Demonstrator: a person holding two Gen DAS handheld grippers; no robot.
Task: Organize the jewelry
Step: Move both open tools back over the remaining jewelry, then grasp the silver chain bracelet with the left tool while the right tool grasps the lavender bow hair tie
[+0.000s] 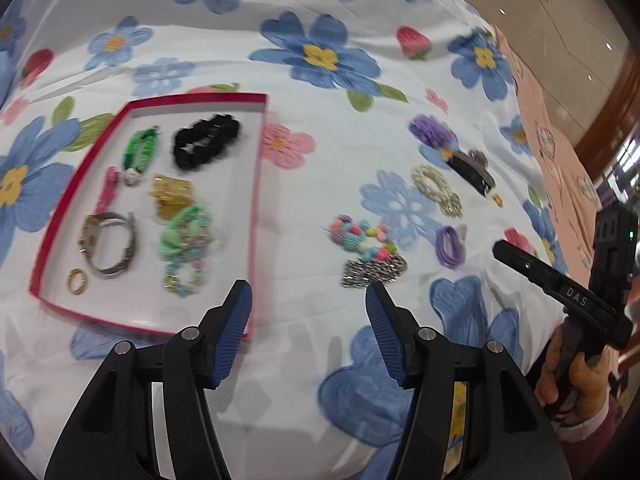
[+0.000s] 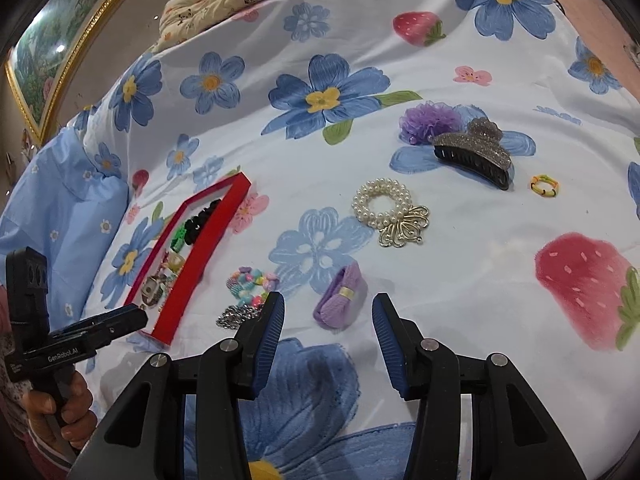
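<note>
The red tray (image 1: 256,184) on the bed collects sorted pieces, such as the black scrunchie (image 1: 206,142). Right of the tray, unsorted, lie the pearl bracelet (image 2: 382,202) and purple bow (image 2: 340,300). Left gripper (image 1: 310,312) and right gripper (image 2: 328,322) hover with jaws apart, empty.

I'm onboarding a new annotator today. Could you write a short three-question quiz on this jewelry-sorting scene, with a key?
1. True or false: the black scrunchie lies inside the red box.
2. Which item lies closest ahead of the right claw?
A. the glitter hair claw clip
B. the lilac bow
C. the small yellow ring band
3. Fill in: between the pads of the left claw there is ____.

Key:
1. True.
2. B.
3. Nothing; it is open, over the flowered sheet beside the box.
</note>
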